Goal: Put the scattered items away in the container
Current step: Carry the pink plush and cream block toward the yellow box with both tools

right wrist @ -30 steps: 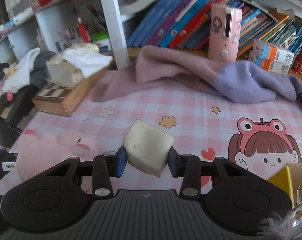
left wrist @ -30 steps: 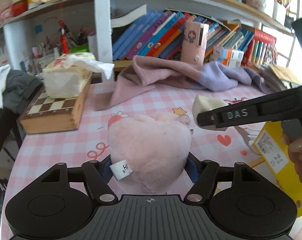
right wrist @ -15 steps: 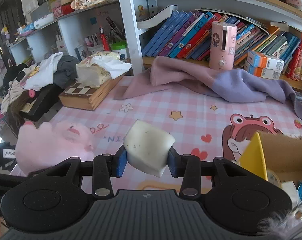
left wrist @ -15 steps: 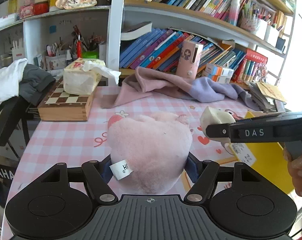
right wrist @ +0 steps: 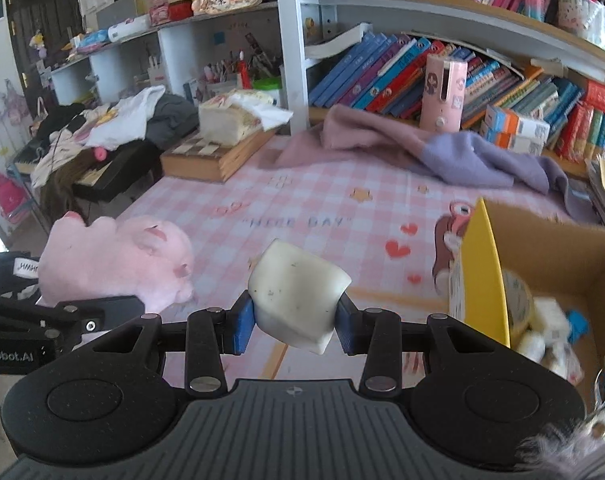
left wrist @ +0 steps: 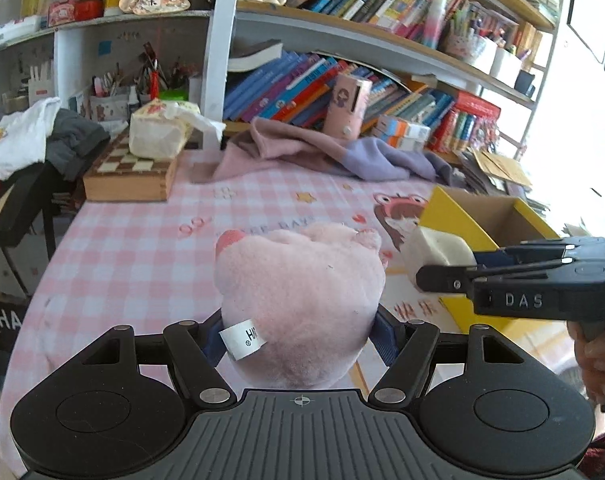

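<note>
My left gripper [left wrist: 300, 332] is shut on a pink plush toy [left wrist: 298, 300] with a white tag, held above the pink checked tablecloth. The toy also shows in the right wrist view [right wrist: 114, 266]. My right gripper [right wrist: 294, 322] is shut on a white squishy cube [right wrist: 298, 292], held above the table just left of the yellow cardboard box [right wrist: 478, 276]. In the left wrist view the cube [left wrist: 438, 250] hangs by the box's near corner [left wrist: 450, 212]. The box holds a tape roll [right wrist: 518, 304] and small items.
A pink and purple cloth [left wrist: 322, 152] lies at the table's back. A wooden chess box [left wrist: 130, 176] with a tissue pack [left wrist: 158, 132] stands at the back left. A pink bottle [right wrist: 442, 92] and books line the shelf behind.
Both grippers have risen higher above the table with their loads. The right gripper with the cube has come closer to the yellow box, whose inside now shows.
</note>
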The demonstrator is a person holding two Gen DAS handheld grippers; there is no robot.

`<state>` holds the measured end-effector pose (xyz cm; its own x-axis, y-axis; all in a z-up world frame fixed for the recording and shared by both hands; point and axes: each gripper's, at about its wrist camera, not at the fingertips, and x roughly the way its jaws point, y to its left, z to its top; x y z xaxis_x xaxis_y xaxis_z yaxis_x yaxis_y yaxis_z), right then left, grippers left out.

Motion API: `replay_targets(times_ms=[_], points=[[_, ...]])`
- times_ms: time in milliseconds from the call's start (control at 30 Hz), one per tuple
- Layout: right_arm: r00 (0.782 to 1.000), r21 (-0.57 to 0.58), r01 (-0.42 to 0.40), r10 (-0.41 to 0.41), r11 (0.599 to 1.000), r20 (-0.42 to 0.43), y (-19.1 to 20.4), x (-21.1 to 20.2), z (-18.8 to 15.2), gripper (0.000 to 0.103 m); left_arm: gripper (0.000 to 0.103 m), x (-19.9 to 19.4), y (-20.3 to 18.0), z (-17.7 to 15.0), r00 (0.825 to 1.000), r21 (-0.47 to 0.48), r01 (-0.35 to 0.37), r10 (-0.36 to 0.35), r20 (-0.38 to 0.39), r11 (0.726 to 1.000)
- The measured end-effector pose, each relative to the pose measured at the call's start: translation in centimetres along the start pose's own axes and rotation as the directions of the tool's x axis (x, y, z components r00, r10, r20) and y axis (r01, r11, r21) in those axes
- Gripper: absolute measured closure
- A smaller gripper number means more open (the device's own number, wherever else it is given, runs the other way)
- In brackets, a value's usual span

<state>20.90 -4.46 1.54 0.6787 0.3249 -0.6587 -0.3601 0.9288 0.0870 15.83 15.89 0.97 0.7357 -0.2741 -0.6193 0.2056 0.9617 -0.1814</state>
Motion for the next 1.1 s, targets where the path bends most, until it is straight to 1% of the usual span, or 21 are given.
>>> replay_targets(times_ms=[300,533,733,867,1100], points=[[0.999,0.032,0.012,-0.011,0.999,-0.043,1.9,-4.5,-5.3,0.064,0.033,-4.1,-1.2,-3.5,0.999,-0.014,0.047,-0.047,0.003,0.999],[0.998,0.054,0.038,-0.035,0.998,-0.057,3.0,-7.3,-8.4,0.064,0.033,-5.6,-2.6,-6.0,0.994,-0.007,0.108,-0.108,-0.021,0.994],[0.996,0.086,0.065,-0.059,0.994,-0.068,3.5,-9.1,-10.6,0.065,0.033,-6.4,-3.5,-7.4,0.989,0.002,0.144,-0.144,-0.044,0.99],[0.994,0.118,0.091,-0.083,0.989,-0.067,3.4,-10.4,-11.6,0.065,0.033,-6.6,-4.0,-7.8,0.983,0.016,0.171,-0.17,-0.063,0.985],[0.986,0.164,0.161,-0.15,0.973,-0.077,2.6,-12.3,-13.1,0.065,0.033,-6.0,-6.2,-8.0,0.966,0.073,0.249,-0.243,-0.086,0.966]])
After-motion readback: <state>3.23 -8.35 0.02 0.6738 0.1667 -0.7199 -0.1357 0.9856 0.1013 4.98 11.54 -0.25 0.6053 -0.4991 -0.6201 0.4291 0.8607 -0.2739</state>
